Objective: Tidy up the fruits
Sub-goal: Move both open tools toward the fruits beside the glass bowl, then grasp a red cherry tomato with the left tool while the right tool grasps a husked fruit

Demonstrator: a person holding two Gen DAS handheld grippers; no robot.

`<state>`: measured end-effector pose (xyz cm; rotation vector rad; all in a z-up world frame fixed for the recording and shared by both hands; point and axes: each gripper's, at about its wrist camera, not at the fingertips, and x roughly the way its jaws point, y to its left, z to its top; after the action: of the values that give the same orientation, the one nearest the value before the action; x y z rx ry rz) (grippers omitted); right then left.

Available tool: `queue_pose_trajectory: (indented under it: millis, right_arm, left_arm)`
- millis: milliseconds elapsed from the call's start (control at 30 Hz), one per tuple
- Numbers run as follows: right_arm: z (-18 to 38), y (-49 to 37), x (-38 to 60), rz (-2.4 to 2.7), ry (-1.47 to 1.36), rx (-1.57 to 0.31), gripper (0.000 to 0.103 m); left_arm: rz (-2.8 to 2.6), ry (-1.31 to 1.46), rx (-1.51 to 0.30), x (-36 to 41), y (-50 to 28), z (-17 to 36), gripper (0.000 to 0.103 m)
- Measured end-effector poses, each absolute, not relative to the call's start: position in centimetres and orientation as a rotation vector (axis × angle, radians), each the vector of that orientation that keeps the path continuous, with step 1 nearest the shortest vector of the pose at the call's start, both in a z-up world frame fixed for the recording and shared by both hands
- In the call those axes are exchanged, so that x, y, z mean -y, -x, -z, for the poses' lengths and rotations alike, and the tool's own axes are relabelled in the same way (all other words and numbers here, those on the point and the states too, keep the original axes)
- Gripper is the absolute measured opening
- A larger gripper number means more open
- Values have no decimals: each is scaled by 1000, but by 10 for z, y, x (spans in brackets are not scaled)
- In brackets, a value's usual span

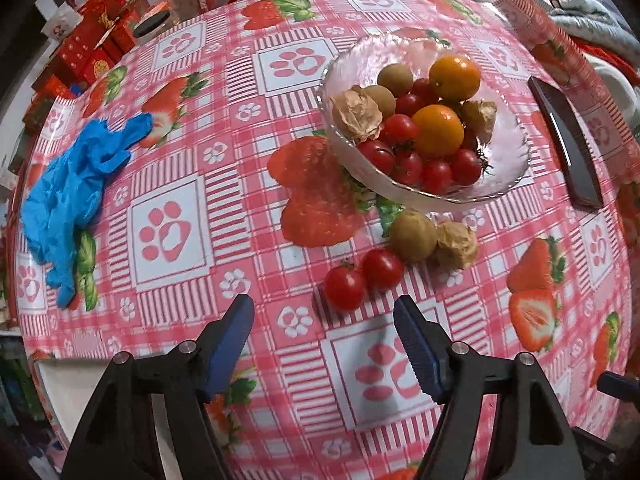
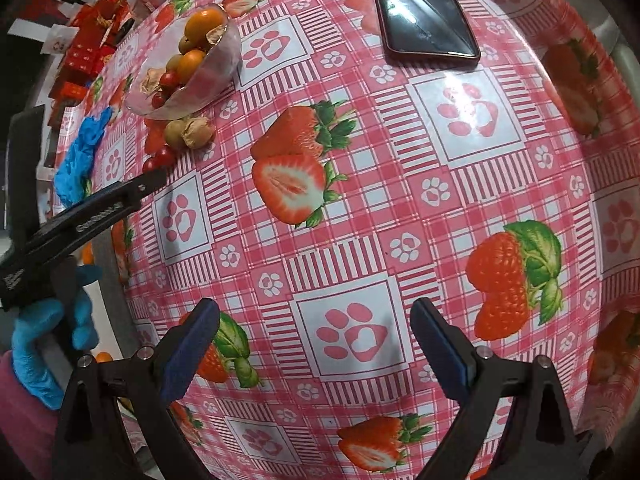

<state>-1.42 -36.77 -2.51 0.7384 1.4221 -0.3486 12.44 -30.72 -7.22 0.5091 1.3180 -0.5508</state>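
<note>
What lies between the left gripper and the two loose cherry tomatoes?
Nothing: in the left wrist view, only bare tablecloth separates the open left gripper from the cherry tomatoes.

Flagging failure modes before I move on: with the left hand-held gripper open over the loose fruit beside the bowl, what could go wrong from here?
1. The two cherry tomatoes touch, so the left hand-held gripper may nudge one away and it could roll.
2. The kiwi and husked berry lie right against the glass bowl; a finger might knock the rim.
3. The bowl is already heaped, so added fruit may tumble out.
</note>
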Motion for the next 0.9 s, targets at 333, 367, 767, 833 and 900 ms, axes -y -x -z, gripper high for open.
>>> queue_pose_trajectory:
  millis: [333,367,767,833,900]
  right_arm:
    - [32,-4,367,315,-713,-1425,97]
    - [32,-7,368,313,-711,-1423,97]
    - [39,-72,354,283,-636,-1393,97]
    - [40,-86,350,266,-599,-1381,97]
    - [42,-104,342,253,-533,-1368,97]
  left_arm:
    - [618,-478,-1317,319,-128,77,31]
    - [623,-481,-1317,321,-128,77,25]
    - [625,-392,-1371,274,-116,63,23]
    - [619,-375,-1377,259,-110,58,23]
    - [612,-355,-1394,244,-103,53,23]
